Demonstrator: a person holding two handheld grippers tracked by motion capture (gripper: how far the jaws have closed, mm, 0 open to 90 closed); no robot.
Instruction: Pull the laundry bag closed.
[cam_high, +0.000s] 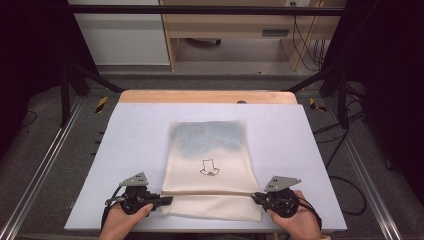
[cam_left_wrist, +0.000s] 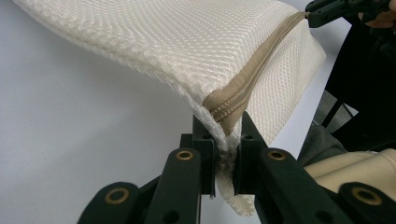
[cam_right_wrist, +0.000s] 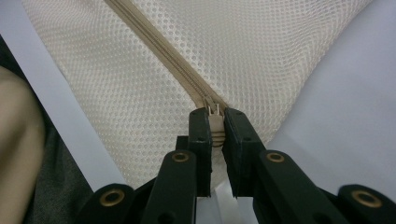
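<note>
Nearest the camera, the left gripper (cam_high: 159, 201) is clamped shut on the left end of the mesh laundry bag's (cam_high: 210, 150) zipper (cam_left_wrist: 252, 79), and the right gripper (cam_high: 256, 198) is pinched tight on the zipper pull (cam_right_wrist: 214, 113) at the right end. The bag lies flat mid-table (cam_high: 125, 145); it looks light, floppy and stretchy, so I'd keep one end anchored and hold the pull, not the mesh.

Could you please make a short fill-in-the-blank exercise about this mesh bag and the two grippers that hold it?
1. The cream mesh bag lies on a pale ____ table.
2. The right gripper is shut on the zipper ____ at one end of the beige zipper.
3. The left gripper is shut on the bag at the other ____ of the zipper.
4. In the high view, both grippers hold the bag's edge ____ to the person.

Missing words: blue; pull; end; nearest
</note>
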